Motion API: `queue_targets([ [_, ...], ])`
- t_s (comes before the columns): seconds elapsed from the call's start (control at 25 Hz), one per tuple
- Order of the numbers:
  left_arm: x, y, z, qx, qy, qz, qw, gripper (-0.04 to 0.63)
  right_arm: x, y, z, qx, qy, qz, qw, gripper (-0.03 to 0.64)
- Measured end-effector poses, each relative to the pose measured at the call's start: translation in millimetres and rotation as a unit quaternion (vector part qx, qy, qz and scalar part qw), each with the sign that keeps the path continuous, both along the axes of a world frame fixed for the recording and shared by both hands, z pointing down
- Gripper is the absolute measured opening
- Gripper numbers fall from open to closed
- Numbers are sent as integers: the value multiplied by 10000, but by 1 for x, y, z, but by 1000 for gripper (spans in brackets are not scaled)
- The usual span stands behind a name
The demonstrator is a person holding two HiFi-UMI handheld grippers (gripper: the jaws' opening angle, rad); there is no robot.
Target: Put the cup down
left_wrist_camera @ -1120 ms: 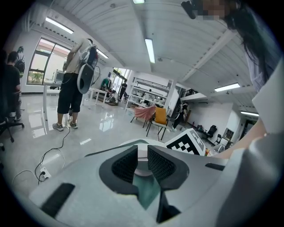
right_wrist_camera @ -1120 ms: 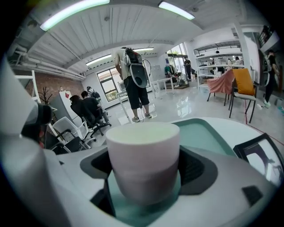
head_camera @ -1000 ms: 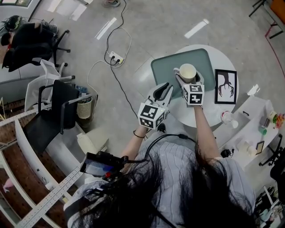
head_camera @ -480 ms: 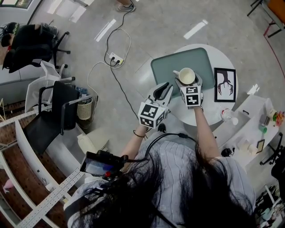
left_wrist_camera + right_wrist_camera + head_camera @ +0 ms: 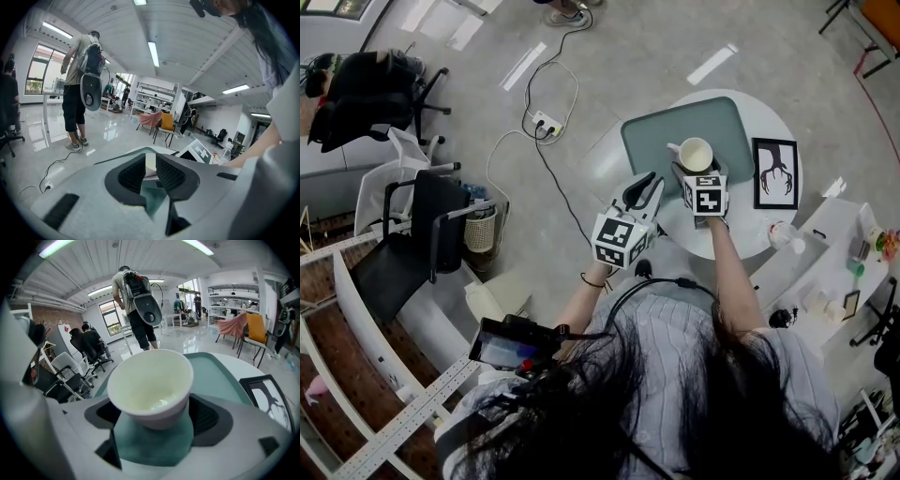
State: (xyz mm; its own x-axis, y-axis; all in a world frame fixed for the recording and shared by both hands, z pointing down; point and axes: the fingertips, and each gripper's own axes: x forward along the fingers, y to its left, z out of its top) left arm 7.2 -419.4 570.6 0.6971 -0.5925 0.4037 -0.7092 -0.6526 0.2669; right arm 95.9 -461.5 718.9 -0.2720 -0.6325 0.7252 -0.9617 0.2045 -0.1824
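Observation:
A cream handled cup (image 5: 695,154) is held over the near edge of the green mat (image 5: 656,136) on the round white table (image 5: 741,234). My right gripper (image 5: 697,169) is shut on the cup (image 5: 150,385), one jaw against each side of its lower body; the cup stands upright and looks empty. Whether its base touches the mat (image 5: 220,373) is hidden. My left gripper (image 5: 649,185) hovers off the table's left edge, shut with nothing in it (image 5: 150,171). It points toward the cup, a short way apart.
A framed black-and-white picture (image 5: 775,176) lies on the table right of the mat. A small bottle (image 5: 783,239) stands at the table's near right edge. On the floor are a power strip with cables (image 5: 546,122) and an office chair (image 5: 412,244). A person with a backpack (image 5: 138,305) stands beyond the table.
The right gripper and the cup shifted slightly over the mat's near edge, by only a few pixels. The left gripper has stayed where it was.

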Motion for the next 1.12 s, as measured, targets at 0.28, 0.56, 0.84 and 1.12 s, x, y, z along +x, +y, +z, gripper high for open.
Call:
queue_targets([
  [0.28,-8,12,-9,74,5,3,10000,78,11,19,-11,67,21,411,9991,420],
  [0.56,-14,33,-18,181,30,72,9998,78,17,45,-48,559,9,653,9963,419],
  [0.84,-18,56,-34,367,91,186,9991,77,4,75,-93,1024,-75,603,9929,410],
  [1.12,-31,84,-43,475,155,159,9986,78,-17,110,-130,1399,-427,700,9868,331],
])
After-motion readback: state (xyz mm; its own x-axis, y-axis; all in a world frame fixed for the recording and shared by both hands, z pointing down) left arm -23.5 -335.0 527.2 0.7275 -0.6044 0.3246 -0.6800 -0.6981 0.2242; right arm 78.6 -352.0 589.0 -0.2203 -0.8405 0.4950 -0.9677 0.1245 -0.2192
